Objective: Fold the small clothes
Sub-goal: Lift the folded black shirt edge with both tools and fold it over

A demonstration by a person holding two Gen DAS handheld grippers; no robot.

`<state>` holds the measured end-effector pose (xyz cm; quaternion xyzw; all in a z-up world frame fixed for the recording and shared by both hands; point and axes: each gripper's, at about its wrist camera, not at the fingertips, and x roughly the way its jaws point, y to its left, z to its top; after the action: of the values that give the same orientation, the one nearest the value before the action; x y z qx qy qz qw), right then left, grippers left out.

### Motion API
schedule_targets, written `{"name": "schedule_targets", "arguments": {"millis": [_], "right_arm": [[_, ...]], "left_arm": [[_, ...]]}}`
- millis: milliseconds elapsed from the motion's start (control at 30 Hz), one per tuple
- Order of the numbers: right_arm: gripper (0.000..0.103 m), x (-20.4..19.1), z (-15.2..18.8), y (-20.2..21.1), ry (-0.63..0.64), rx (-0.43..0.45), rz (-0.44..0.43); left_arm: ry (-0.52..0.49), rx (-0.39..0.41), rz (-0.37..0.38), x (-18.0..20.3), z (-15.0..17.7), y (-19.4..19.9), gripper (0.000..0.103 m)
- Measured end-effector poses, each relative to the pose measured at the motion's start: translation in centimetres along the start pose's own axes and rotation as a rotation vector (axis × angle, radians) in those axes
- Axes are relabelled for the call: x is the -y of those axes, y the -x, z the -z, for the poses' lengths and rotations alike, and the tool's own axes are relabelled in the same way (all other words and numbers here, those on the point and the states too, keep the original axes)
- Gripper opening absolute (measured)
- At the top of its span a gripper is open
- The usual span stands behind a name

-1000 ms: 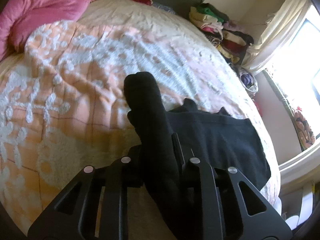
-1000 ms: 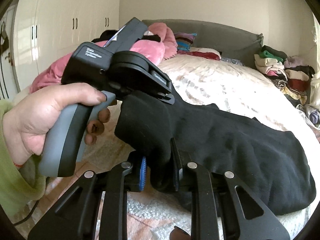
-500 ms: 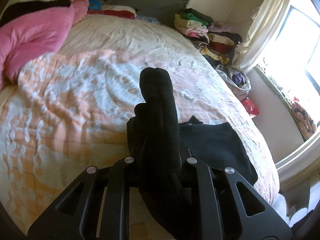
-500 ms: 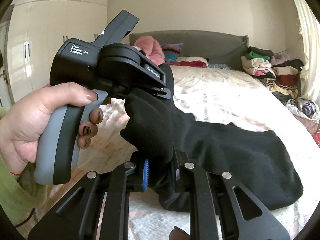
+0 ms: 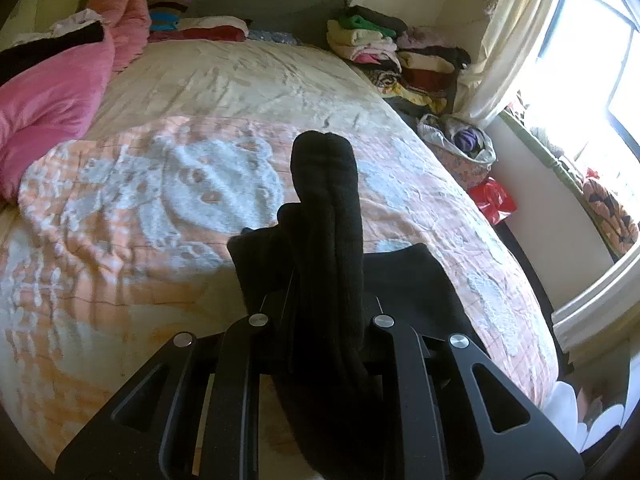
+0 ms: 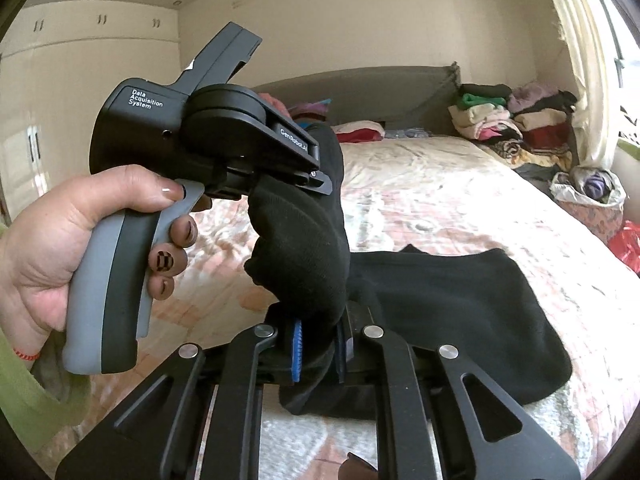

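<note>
Currently, left hand-held gripper: clamped on a black garment, lifting one end for the fold.
Right hand-held gripper: just closing, pinching the other end.
Garment's location: trailing onto the bed.

A garment lies on the bed, clothes stack behind.

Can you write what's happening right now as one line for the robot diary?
step: lifting black garment off bed | left gripper: shut on garment | right gripper: just closed on garment
</note>
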<state>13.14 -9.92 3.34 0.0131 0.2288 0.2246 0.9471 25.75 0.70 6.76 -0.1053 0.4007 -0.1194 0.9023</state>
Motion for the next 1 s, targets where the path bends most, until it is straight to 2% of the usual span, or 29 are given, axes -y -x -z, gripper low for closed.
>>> {"name": "schedule_targets", "arguments": {"millis": [533, 1000], "right_arm": [[0.011, 5.7, 1.0, 2.1, -0.127, 0.004, 0.068], [0.011, 9.4, 2.6, 2.2, -0.230, -0.042, 0.130]], "left_arm": [[-0.066, -0.085, -0.010, 6.8, -0.5, -5.3, 0.010], [-0.087, -0.171, -0.009, 11.0, 0.0, -10.7, 0.010]]}}
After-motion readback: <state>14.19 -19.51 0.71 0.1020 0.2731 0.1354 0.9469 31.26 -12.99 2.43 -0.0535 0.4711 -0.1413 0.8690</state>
